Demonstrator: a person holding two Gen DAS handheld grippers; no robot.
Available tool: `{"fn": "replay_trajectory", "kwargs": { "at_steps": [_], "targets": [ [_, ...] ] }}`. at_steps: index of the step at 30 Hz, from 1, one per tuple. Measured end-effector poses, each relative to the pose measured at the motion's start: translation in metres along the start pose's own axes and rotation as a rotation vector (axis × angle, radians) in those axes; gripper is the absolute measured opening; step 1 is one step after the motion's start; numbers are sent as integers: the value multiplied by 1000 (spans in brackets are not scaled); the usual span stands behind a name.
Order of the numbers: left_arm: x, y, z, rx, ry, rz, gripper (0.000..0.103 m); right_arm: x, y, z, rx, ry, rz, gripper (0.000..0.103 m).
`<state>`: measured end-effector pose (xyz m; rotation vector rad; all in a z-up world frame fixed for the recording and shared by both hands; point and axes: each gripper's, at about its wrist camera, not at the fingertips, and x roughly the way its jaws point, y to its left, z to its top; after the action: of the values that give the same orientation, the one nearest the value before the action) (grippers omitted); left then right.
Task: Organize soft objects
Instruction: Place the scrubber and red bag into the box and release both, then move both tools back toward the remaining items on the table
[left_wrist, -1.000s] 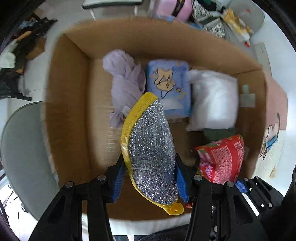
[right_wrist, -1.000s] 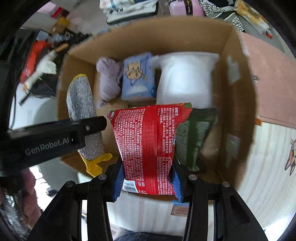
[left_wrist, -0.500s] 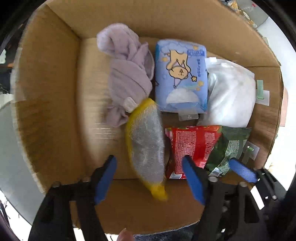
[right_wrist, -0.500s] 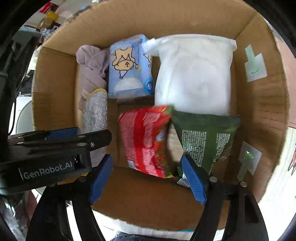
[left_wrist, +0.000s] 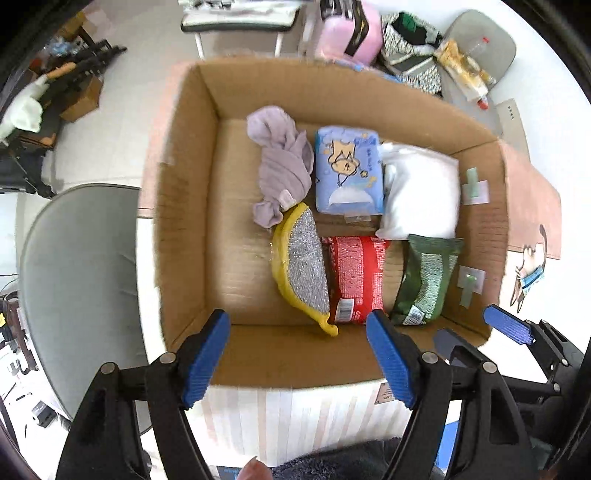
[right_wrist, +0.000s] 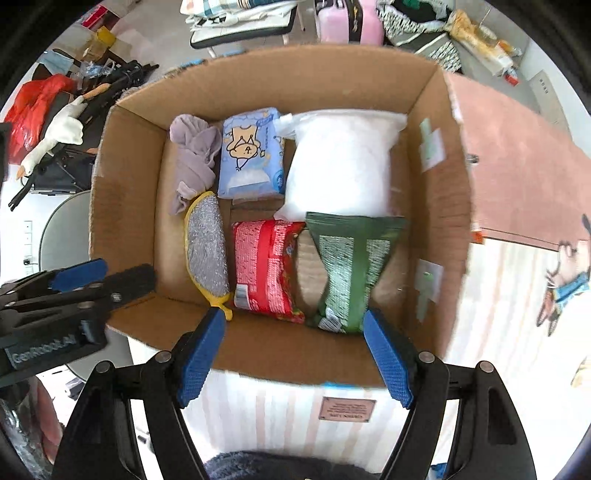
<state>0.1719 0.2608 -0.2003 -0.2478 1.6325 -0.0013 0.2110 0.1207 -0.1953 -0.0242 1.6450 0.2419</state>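
1. "GenRobot.AI" is printed on the left tongs (right_wrist: 74, 275); the packet print is too small to read.
2. Both left tongs (left_wrist: 297, 354) and right tongs (right_wrist: 293, 350) gape wide, holding nothing.
3. The scrubber (left_wrist: 304, 264), red packet (left_wrist: 354, 280) and green packet (left_wrist: 424, 280) lie in the box (left_wrist: 184, 206).

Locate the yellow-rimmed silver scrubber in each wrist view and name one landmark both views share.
Left wrist: the scrubber lies just right of centre in the cardboard box, touching the red packet on its right.
Right wrist: the scrubber sits left of centre, again left of the red packet.
Shared landmark: the blue cartoon pack behind them.
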Motion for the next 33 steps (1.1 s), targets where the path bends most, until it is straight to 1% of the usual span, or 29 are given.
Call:
{"fn": "replay_trajectory", "kwargs": {
  "at_steps": [3,4,5,6,7,10,13,18,21,23,25,26,27,29,30,31,33],
  "targets": [
    [-21,-4,-12,10,-65,15,75,-24,-1,-15,-9,-32,-3,80],
    [-22,-6,-9,13,-82,23,76,-27,-2,-17,-11,-49,-8,82],
    [-25,-6,-11,15,-107,36,90,-33,-4,-20,-18,-66,-12,92],
    [-32,-8,-14,15,-130,50,98,-39,-4,-23,-25,-86,-13,103],
    [-40,-7,-18,14,-154,59,103,-42,-4,-26,-31,-102,-16,103],
    [-53,-8,-26,6,-201,69,103,-57,-3,-35,-41,-149,-30,103],
    [-59,-13,-32,-1,-218,70,103,-69,-5,-41,-49,-183,-43,103],
    [-70,-30,-37,2,-239,67,103,-78,-17,-47,-46,-195,-15,103],
    [-81,-51,-36,18,-268,90,103,-87,-34,-50,-27,-203,15,103],
    [-88,-75,-34,41,-296,125,103,-94,-53,-53,3,-215,38,103],
    [-91,-106,-27,75,-310,128,103,-101,-81,-57,48,-238,39,103],
    [-90,-118,-23,87,-303,123,103,-104,-98,-58,77,-247,34,103],
    [-86,-137,-16,97,-288,106,103,-108,-123,-61,121,-259,25,103],
    [-77,-167,-2,115,-258,77,103,-112,-160,-63,179,-265,7,103],
    [-69,-184,7,125,-237,63,103,-113,-189,-65,228,-265,-7,103],
    [-58,-206,19,140,-212,59,103,-113,-207,-66,259,-264,-10,103],
    [-38,-239,38,160,-165,59,103,-111,-254,-69,337,-262,-21,103]
  ]
}}
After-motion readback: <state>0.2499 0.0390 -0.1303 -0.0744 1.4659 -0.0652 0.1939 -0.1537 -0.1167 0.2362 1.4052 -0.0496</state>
